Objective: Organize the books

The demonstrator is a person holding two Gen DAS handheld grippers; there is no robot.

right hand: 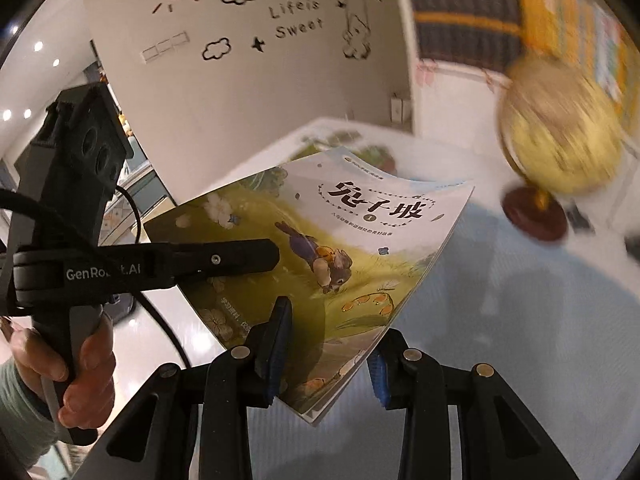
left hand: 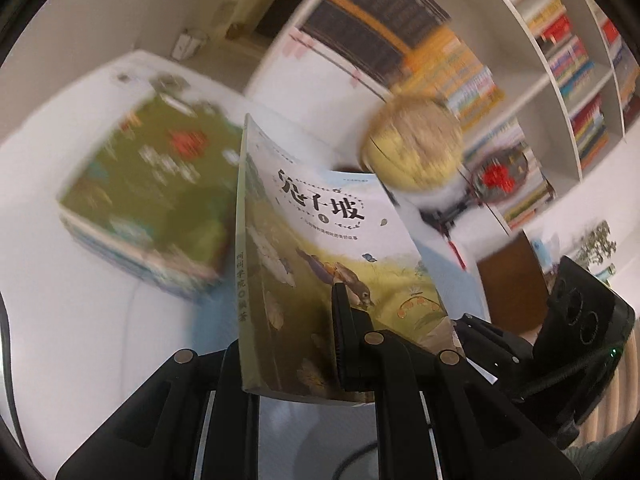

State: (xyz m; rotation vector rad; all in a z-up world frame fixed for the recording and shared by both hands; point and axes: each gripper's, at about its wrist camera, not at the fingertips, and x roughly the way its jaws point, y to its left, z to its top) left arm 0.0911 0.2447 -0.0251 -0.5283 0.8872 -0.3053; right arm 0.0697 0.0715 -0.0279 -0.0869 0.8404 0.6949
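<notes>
A thin children's book with a rabbit on its green and white cover (left hand: 320,240) is held in the air above the table. My left gripper (left hand: 316,336) is shut on its lower part, one finger (left hand: 344,332) across the cover. The same book (right hand: 332,248) shows in the right wrist view, with the left gripper (right hand: 256,258) clamped on its left edge. My right gripper (right hand: 328,344) has its jaws around the book's lower corner with a gap still showing, so it looks open. A stack of books with a green cover (left hand: 148,196) lies on the white table (left hand: 80,340).
A yellow globe on a red base (left hand: 416,144) stands on the table to the right, also in the right wrist view (right hand: 556,140). A white bookshelf full of books (left hand: 560,80) lines the wall behind. A blue mat (right hand: 520,320) covers part of the table.
</notes>
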